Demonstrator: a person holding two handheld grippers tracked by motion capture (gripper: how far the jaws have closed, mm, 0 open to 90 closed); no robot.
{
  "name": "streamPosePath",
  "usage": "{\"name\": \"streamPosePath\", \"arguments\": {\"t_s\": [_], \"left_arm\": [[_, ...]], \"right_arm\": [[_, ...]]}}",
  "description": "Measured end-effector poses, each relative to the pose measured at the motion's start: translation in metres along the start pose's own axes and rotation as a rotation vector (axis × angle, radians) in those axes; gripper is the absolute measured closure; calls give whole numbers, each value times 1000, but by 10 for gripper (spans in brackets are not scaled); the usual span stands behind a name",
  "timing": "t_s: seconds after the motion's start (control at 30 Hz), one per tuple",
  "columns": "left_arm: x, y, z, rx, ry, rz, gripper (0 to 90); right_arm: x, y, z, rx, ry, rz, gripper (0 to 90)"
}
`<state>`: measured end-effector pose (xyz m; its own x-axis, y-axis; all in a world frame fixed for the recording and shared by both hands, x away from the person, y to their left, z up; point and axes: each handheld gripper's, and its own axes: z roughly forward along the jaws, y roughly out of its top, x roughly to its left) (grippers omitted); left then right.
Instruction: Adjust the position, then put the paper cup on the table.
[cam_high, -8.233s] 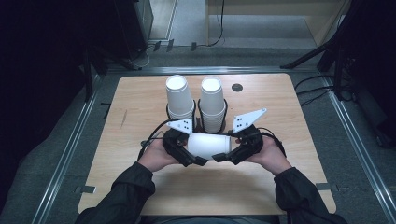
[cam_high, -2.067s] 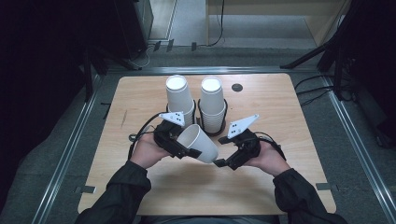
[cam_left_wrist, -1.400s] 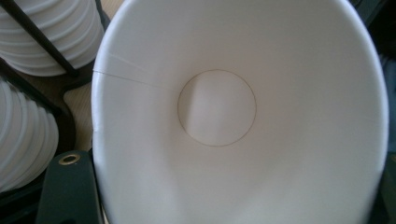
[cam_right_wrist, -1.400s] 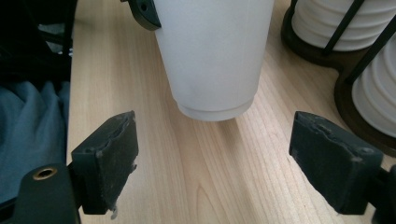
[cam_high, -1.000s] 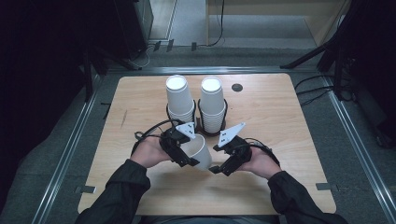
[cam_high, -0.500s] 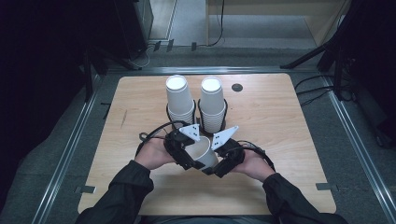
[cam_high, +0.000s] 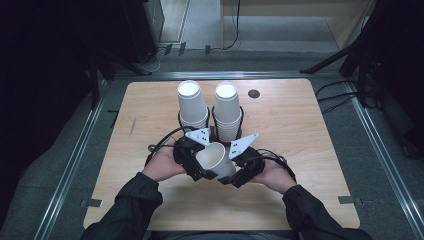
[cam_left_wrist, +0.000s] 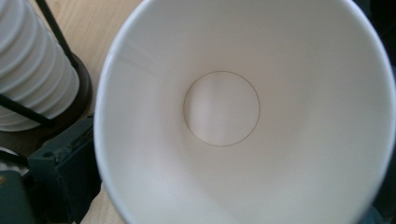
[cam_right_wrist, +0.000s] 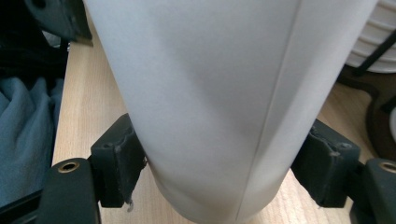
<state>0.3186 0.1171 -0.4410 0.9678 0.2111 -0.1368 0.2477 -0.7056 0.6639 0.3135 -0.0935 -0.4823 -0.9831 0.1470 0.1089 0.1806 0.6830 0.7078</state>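
A white paper cup (cam_high: 216, 159) lies tilted between my two grippers over the table's near middle. My right gripper (cam_high: 236, 172) is shut on its lower body. In the right gripper view both pads (cam_right_wrist: 116, 163) press the cup (cam_right_wrist: 210, 93) near its base, and these jaws have just been closing on it. My left gripper (cam_high: 200, 164) is at the cup's mouth. Its view looks straight down into the cup (cam_left_wrist: 222, 109). Its jaws have just been opening, with the rim still between them.
Two stacks of upturned white cups (cam_high: 192, 105) (cam_high: 227, 107) stand in black wire holders just beyond the grippers, and the left stack (cam_left_wrist: 28, 84) is very close. The wooden table (cam_high: 310, 140) has a small round hole (cam_high: 254, 93) at the back.
The right gripper came in from the right and closed on the cup's lower part. The left gripper kept its place at the rim. The cup hardly moved.
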Motion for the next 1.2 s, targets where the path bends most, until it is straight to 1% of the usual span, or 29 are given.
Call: {"name": "streamPosePath", "arguments": {"t_s": [0.03, 0.1, 0.17, 0.2, 0.37, 0.47, 0.53, 0.57, 0.67, 0.7, 0.77, 0.8, 0.83, 0.9, 0.97, 1.0, 1.03, 1.07, 1.1, 1.17, 1.2], "left_arm": [[1, -1, -2, -10, 4, -10, 0], [2, -2, -4, -16, -1, -20, 0], [4, -4, -6, -30, -30, -31, 0], [4, -5, -7, -37, -34, -34, 0], [5, -8, -11, -69, -16, -44, 0], [7, -11, -14, -106, -5, -67, 0], [7, -13, -16, -121, 4, -73, 0], [8, -14, -17, -130, 7, -79, 0], [9, -16, -18, -159, 13, -95, 0], [10, -17, -19, -170, 10, -104, 0], [12, -20, -19, -207, -28, -136, 0], [11, -21, -19, -226, -31, -146, 0], [11, -22, -19, -235, -23, -147, 0], [10, -22, -17, -223, -9, -135, 0], [8, -20, -16, -228, -2, -131, 0], [8, -19, -16, -233, -4, -130, 0], [8, -18, -15, -235, -18, -137, 0], [8, -16, -14, -241, -44, -149, 0], [7, -16, -14, -245, -53, -147, 8], [6, -14, -13, -254, -43, -140, 20], [5, -14, -12, -257, -39, -136, 20]], "right_arm": [[0, 0, -1, -1, -2, 5, 250], [-2, 0, -4, -9, -8, 8, 249], [-3, 0, -7, -16, -19, 9, 249], [-3, 0, -9, -18, -26, 15, 248], [-7, 0, -16, -45, -39, 36, 248], [-7, 0, -20, -59, -43, 37, 248], [-7, 0, -22, -64, -48, 42, 248], [-7, 0, -23, -70, -53, 36, 247], [-7, 0, -26, -83, -70, 47, 247], [-8, 0, -27, -86, -71, 53, 248], [-8, -1, -27, -94, -70, 64, 247], [-8, 0, -27, -94, -65, 67, 247], [-8, 0, -26, -95, -65, 66, 247], [-8, 0, -25, -95, -57, 65, 247], [-7, 1, -23, -98, -45, 66, 247], [-7, 1, -22, -98, -40, 67, 247], [-7, 1, -21, -95, -37, 67, 247], [-6, 1, -20, -96, -35, 66, 247], [-6, 1, -18, -95, -29, 67, 247], [-5, 2, -17, -97, -25, 67, 247], [-4, 2, -16, -101, -11, 71, 247]]}}
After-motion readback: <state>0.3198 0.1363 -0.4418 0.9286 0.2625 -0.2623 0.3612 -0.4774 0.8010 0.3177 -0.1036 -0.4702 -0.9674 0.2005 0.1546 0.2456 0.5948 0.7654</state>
